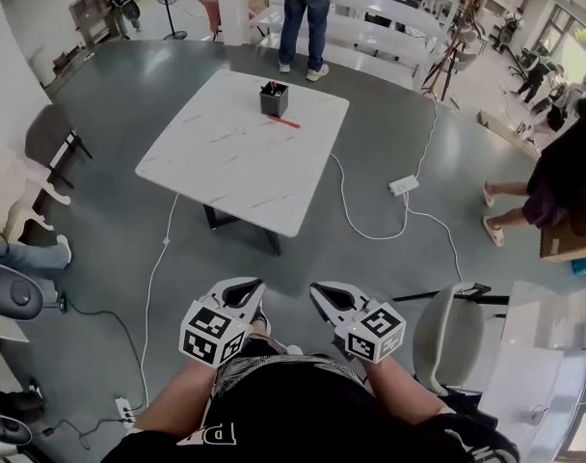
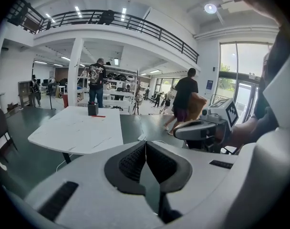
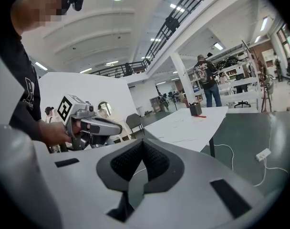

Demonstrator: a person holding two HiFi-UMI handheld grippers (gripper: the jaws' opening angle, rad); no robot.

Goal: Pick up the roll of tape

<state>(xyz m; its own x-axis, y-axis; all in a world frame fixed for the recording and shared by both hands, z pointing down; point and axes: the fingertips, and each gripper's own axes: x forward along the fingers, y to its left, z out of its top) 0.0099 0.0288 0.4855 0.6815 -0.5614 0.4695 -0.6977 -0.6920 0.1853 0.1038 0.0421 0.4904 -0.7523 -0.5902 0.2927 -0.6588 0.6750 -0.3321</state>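
Note:
I make out no roll of tape in any view. A white table point(image 1: 226, 152) stands well ahead of me, also in the left gripper view point(image 2: 78, 128) and the right gripper view point(image 3: 183, 123). On its far end sit a small black box point(image 1: 274, 98) and a thin red item point(image 1: 284, 122). My left gripper point(image 1: 252, 286) point(image 2: 146, 144) is held close to my body, shut and empty. Beside it, my right gripper point(image 1: 320, 290) point(image 3: 143, 143) is also shut with nothing between its pads. Both point toward the table.
A person point(image 1: 305, 17) stands beyond the table, and another point(image 1: 553, 181) walks at the right. A dark chair point(image 1: 52, 133) is at the left and a white chair point(image 1: 447, 336) close at my right. Cables and a power strip point(image 1: 404, 185) lie on the grey floor.

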